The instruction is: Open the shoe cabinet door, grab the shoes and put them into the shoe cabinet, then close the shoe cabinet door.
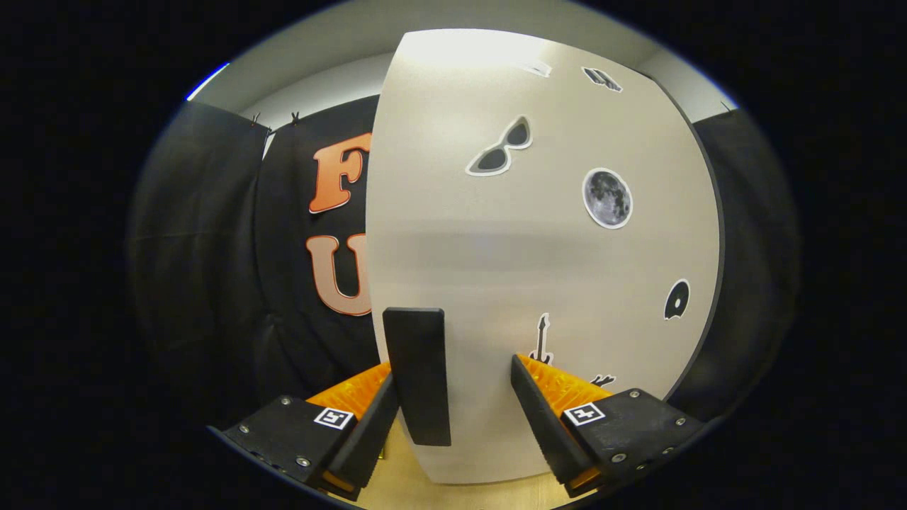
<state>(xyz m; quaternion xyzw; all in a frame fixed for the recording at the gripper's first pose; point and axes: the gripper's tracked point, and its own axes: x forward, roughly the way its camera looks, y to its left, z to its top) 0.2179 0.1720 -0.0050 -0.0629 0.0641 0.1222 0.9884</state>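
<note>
**Cabinet door at the handle stage, shoes not yet dealt with**

The shoe cabinet door [538, 248], a broad pale panel dotted with stickers, stands right in front of the gripper and fills most of what lies ahead. Whether it is shut flat or partly swung out cannot be told from here, as no cabinet interior shows. Its dark upright handle [419, 375] sits near the door's left edge, just inside the gripper's left finger, which lies against or very near it. The gripper [453, 418] is spread wide, holding nothing, its right finger well apart from the handle. A strip of light desk [404, 467] shows below the door. I judge the work is at a door step, either the opening or the closing, with no shoes visible to settle which.
</note>
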